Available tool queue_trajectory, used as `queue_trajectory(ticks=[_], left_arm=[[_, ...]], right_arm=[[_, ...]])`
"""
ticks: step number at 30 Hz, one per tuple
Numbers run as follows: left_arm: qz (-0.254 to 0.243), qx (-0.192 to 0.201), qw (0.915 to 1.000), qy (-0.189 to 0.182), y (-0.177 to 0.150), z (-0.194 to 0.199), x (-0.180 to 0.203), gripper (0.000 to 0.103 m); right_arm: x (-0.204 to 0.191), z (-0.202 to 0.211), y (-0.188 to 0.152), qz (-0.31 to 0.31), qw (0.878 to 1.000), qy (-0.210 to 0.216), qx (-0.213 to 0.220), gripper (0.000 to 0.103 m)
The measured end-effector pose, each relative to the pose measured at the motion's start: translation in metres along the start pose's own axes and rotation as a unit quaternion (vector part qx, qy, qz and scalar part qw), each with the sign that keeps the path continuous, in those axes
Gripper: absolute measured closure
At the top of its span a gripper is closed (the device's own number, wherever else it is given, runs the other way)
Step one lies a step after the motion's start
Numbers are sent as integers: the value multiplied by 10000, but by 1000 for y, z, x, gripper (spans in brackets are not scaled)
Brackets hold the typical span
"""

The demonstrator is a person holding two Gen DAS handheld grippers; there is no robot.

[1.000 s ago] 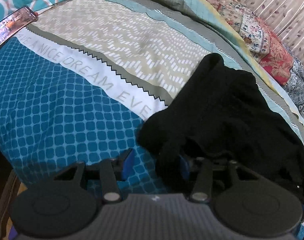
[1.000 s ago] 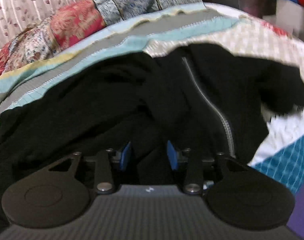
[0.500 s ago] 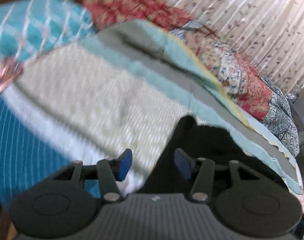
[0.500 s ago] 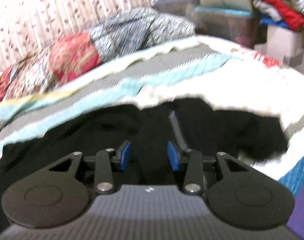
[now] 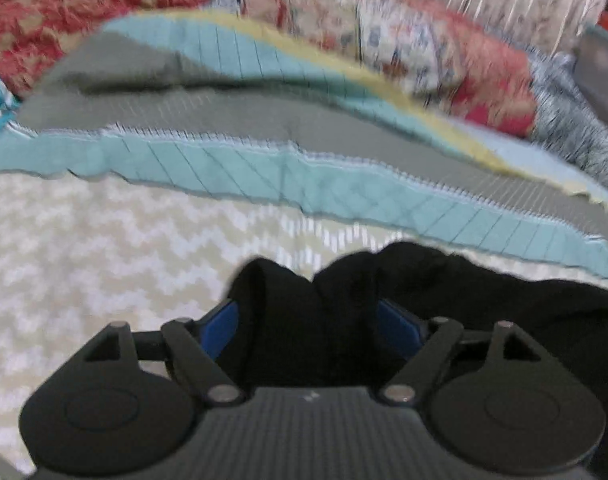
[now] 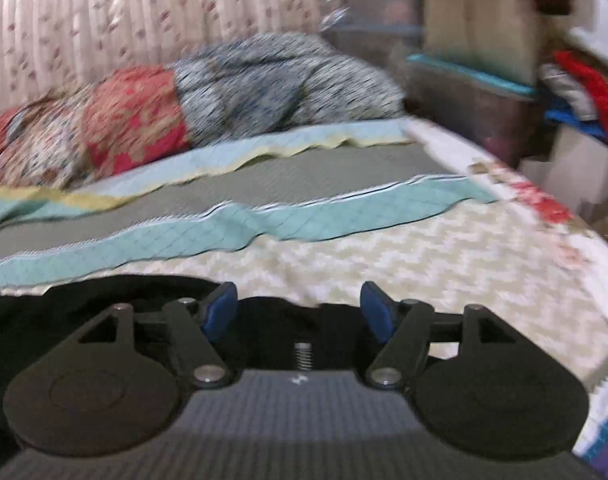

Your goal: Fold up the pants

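On a bed's patterned quilt (image 5: 104, 248), crumpled black fabric pants (image 5: 504, 312) lie bunched; left tongs (image 5: 308, 324) and right tongs (image 6: 300, 310), just opening, grip nothing. Released folds may slump apart.

Bedroom: quilted bed (image 6: 344, 248), curtain (image 6: 124, 20)

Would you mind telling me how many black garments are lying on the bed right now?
1: the black pants lie crumpled on the zigzag bedspread at the near edge of both views; more could be hidden below the frames.
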State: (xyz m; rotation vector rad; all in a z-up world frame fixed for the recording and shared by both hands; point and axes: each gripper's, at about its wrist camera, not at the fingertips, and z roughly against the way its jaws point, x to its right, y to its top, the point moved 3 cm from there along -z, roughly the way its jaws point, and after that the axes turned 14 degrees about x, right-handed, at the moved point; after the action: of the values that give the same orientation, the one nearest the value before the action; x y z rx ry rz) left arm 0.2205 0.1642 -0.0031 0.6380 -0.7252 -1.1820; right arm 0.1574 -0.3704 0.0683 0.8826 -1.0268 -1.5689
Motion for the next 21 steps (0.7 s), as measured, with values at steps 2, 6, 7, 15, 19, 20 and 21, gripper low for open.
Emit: queue_trajectory(ticks=[2,6,7,15,19,20,21], left_arm=[[-52,-78,10000,24,-10,-13,5,49],[-338,87,9992,184,-11,-10,16,93],[-283,213,9990,270,-8,-4,13,94],[1061,1658,9796,414,44,66,-39,96],[1782,1970,9614,713,58,60,-60,91],[1812,1828,9623,876,58,50,-64,88],[1722,1455,9683,1079,56,32,-64,71]], right_arm=[[-17,-13,-3,142,9991,374,-158,29],[-54,-54,-37,1090,9880,582,-926,89],[-57,-66,-50,1558,9812,312,-1092,94],[-72,-54,59,902,9931,353,665,97],[-103,-95,101,1008,9872,374,1181,95],[-108,-112,104,1025,9874,344,1155,89],[-118,-129,99,1090,9887,297,983,69]])
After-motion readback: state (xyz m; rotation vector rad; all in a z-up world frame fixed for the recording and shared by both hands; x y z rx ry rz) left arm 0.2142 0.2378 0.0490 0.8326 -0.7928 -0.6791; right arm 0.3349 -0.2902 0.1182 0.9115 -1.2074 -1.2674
